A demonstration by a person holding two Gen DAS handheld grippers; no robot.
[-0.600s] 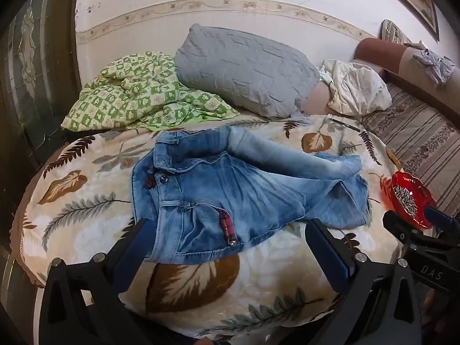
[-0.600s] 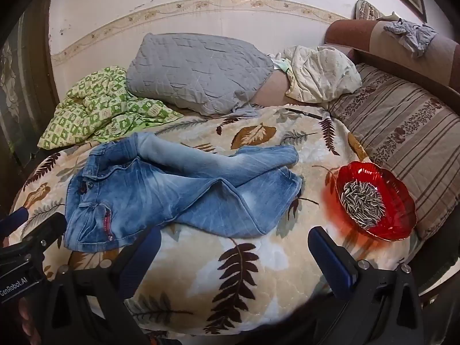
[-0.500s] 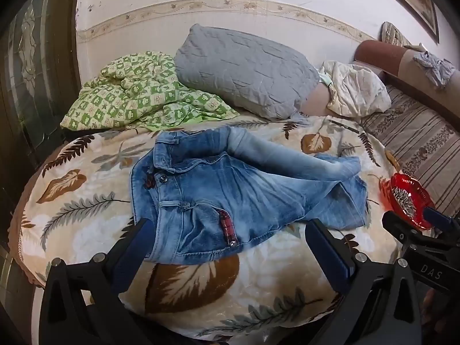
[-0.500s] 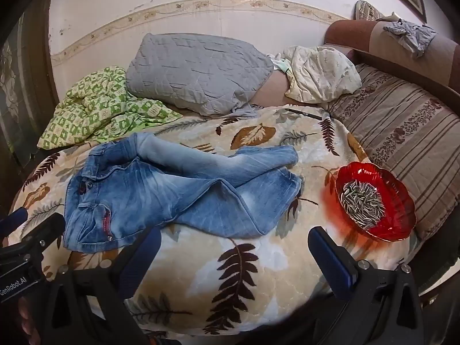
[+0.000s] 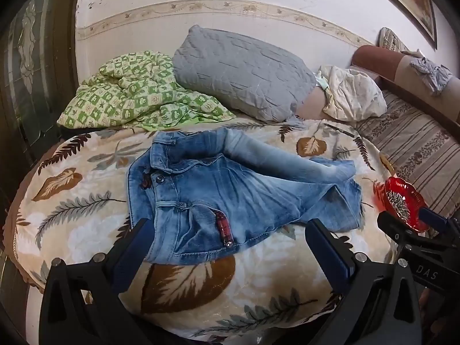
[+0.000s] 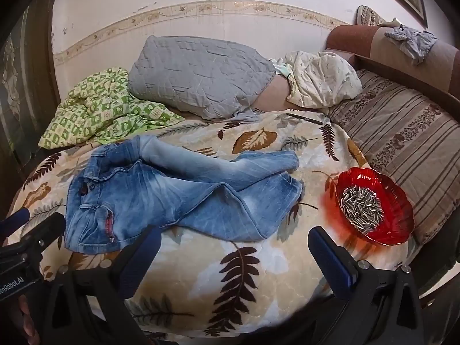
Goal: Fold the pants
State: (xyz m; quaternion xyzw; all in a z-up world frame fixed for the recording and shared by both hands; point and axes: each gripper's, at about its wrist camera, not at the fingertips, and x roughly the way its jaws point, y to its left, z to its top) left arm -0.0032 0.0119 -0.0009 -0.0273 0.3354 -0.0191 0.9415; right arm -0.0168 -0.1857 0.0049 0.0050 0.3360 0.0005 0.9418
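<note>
Leaf-print blanket [image 5: 258, 281] holds crumpled jeans [image 5: 230, 198]; left tongs [image 5: 227, 247], right tongs [image 6: 233, 250] spread wide, empty.

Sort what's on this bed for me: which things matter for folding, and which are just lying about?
For the job:
- light blue washed denim jeans, spread crumpled on the leaf-print blanket
- left gripper, open
- right gripper, open

Lying about:
- red glass bowl of sunflower seeds
- grey quilted pillow
- green checked cloth
- cream bundle
- dark pen
</note>
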